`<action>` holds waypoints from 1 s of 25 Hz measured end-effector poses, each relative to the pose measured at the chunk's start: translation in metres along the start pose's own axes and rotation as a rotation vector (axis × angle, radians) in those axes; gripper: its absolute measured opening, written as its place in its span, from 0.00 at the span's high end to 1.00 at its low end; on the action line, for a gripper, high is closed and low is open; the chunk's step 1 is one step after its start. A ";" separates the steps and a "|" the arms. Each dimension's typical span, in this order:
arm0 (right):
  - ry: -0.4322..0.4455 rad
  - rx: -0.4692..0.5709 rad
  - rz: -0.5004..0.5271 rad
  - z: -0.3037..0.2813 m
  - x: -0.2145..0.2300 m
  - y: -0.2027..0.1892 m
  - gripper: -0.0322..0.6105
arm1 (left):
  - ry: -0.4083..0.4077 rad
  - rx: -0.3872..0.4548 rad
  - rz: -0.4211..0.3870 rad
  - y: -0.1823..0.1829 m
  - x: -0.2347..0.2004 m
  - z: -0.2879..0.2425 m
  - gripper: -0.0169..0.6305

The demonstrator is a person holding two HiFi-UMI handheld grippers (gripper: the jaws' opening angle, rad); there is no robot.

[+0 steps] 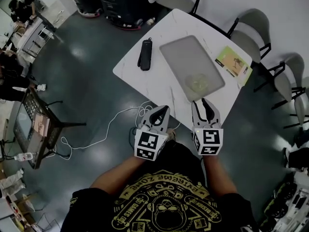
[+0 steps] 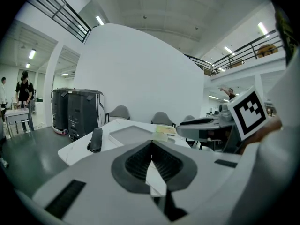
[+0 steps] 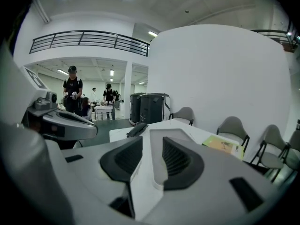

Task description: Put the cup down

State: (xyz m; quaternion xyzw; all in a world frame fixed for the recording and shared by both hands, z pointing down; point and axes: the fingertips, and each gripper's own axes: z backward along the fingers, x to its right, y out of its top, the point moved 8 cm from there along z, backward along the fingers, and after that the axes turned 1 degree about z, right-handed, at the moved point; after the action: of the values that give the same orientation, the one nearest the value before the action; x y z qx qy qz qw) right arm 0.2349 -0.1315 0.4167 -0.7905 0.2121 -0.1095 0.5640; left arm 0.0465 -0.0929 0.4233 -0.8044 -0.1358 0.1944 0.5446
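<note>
1. The clear cup (image 1: 198, 82) stands on the grey tray (image 1: 183, 57) on the white table (image 1: 145, 83)
2. Left gripper (image 1: 161, 111): jaws pressed together, empty
3. Right gripper (image 1: 204, 103): jaws partly apart, nothing between them, near the cup

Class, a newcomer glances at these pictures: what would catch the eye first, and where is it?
The left hand-held gripper, shut, and the right hand-held gripper, open and empty, hover at the near edge of the white table. Just beyond the right one a clear cup stands on a grey tray, with a black case left of the tray and a green booklet right of it.
</note>
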 end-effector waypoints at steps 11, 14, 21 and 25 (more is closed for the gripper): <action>0.001 0.039 -0.031 0.066 -0.071 0.009 0.94 | -0.051 0.039 0.031 -0.012 0.007 0.070 0.96; -0.014 0.039 -0.036 0.087 -0.086 0.009 0.94 | -0.070 0.064 0.059 -0.016 0.011 0.091 0.96; -0.008 0.023 -0.037 0.137 -0.116 -0.001 0.94 | -0.179 0.018 0.043 -0.041 0.034 0.119 0.96; 0.020 0.017 -0.022 0.162 -0.122 -0.007 0.94 | -0.196 0.040 0.000 -0.037 0.050 0.128 0.96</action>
State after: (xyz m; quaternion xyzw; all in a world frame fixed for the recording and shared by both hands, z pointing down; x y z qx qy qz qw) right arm 0.1951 0.0636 0.3764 -0.7868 0.2080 -0.1253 0.5674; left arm 0.0314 0.0477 0.4070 -0.7706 -0.1847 0.2747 0.5446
